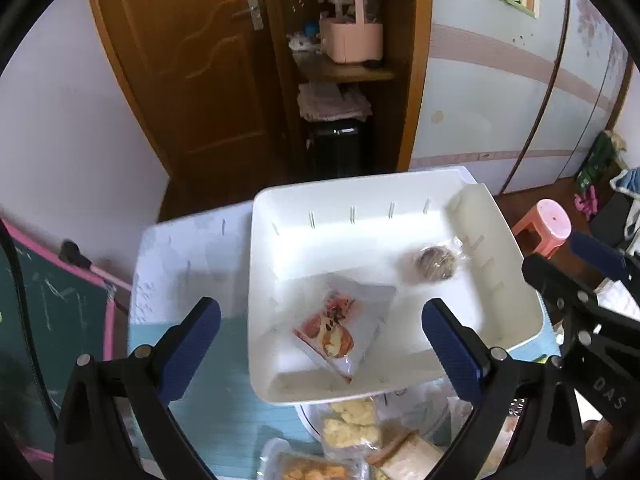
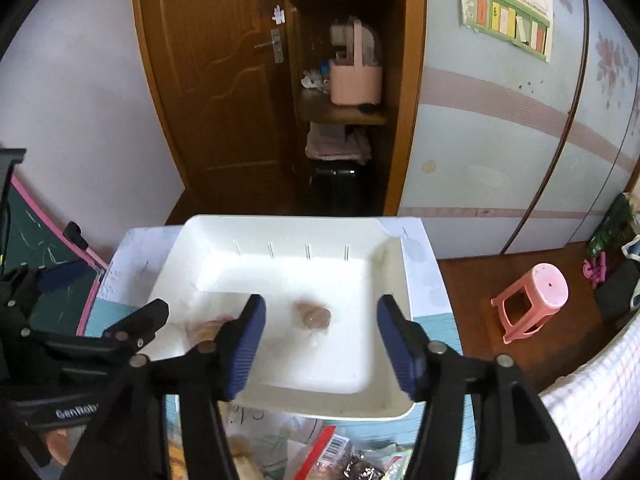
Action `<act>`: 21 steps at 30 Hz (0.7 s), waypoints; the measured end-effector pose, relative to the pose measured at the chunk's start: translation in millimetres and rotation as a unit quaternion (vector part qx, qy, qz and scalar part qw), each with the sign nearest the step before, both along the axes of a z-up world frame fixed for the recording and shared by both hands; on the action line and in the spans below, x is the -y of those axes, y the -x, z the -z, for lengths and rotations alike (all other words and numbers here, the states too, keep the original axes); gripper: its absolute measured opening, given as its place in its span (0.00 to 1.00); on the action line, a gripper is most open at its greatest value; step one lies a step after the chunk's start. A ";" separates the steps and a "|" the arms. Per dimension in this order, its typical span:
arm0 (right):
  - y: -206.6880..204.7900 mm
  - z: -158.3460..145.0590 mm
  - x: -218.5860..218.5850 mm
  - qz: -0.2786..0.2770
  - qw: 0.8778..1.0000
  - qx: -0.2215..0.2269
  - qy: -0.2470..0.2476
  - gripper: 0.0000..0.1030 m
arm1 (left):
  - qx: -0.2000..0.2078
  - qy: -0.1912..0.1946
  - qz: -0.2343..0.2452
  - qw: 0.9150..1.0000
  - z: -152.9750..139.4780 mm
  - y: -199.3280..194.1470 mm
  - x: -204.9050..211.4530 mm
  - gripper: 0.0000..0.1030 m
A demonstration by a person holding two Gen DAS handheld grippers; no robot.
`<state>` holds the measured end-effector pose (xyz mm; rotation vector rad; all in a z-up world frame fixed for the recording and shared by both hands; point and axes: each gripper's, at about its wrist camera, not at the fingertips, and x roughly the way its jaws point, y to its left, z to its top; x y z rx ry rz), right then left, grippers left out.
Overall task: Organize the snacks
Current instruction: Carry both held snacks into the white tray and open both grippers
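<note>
A white tray (image 1: 360, 200) stands on the table. In it lie a clear packet with a red and orange print (image 1: 340, 328) and a round brown snack in clear wrap (image 1: 434, 264). My left gripper (image 1: 320, 312) hovers open over the printed packet, its pads apart from it. In the right wrist view the tray (image 2: 280, 224) holds the round snack (image 2: 314, 316), and my right gripper (image 2: 320, 308) stands open above it with nothing gripped. The printed packet (image 2: 204, 330) is mostly hidden behind that gripper's left finger.
More bagged snacks lie at the table's near edge: yellow puffs (image 1: 352, 424) and a barcoded pack (image 2: 332, 448). A pink stool (image 2: 532, 300) stands on the floor to the right. A green chalkboard (image 1: 48, 312) leans at the left. A door and shelf stand behind.
</note>
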<state>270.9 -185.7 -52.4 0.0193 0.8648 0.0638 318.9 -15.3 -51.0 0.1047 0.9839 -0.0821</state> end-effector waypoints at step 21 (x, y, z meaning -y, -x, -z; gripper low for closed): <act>95.1 -57.3 -6.6 0.008 0.999 0.041 -0.027 0.69 | 0.129 0.075 -0.017 0.989 -73.8 117.5 -25.3 0.97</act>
